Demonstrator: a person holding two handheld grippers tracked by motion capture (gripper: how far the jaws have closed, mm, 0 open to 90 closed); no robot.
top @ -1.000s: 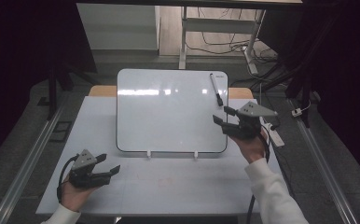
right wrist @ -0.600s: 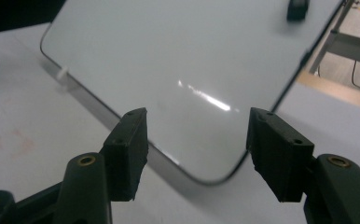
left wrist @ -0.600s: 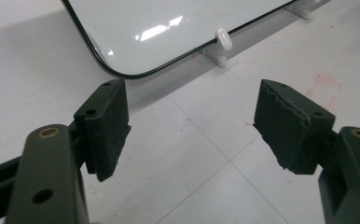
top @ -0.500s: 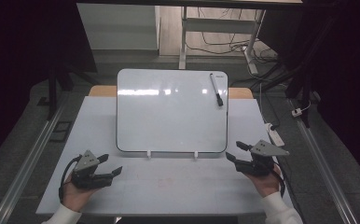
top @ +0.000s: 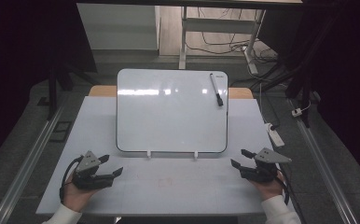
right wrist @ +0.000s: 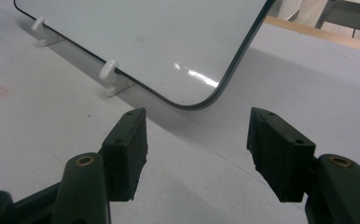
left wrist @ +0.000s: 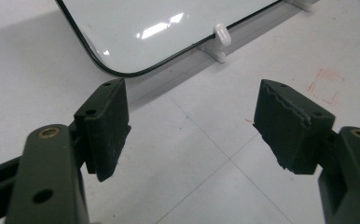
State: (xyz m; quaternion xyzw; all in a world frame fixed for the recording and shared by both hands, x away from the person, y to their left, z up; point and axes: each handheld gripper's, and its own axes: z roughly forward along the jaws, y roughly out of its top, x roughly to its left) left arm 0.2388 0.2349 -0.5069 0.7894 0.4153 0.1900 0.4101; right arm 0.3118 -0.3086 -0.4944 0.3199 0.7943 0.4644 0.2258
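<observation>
The pale grey rectangular surface [top: 169,186] carries a white, dark-rimmed whiteboard [top: 169,112], propped at a slant on two small white plastic feet [top: 148,154] and standing toward the far edge, roughly centred between the left and right edges. A black-capped white marker pen [top: 216,89] clings near the board's upper right corner, well apart from both hands.

Both hands rest at the near edge. The left tool [top: 104,168] sits by the near left corner, its black jaws spread wide with nothing between them; from its own view the board's lower left corner [left wrist: 117,70] lies just ahead. The right tool [top: 241,158] sits by the near right corner, and its jaws have just been opening; they stand wide apart with only bare surface between them, the board's lower right corner [right wrist: 201,102] ahead of it.

To my eye this is a resting point between steps: the pen is parked on the board, the board face looks clean, and neither tool holds anything. If the work goes on, I judge the next move calls for the right tool to lift, reach to the board's upper right corner and line its jaws across the slim pen barrel before closing.
</observation>
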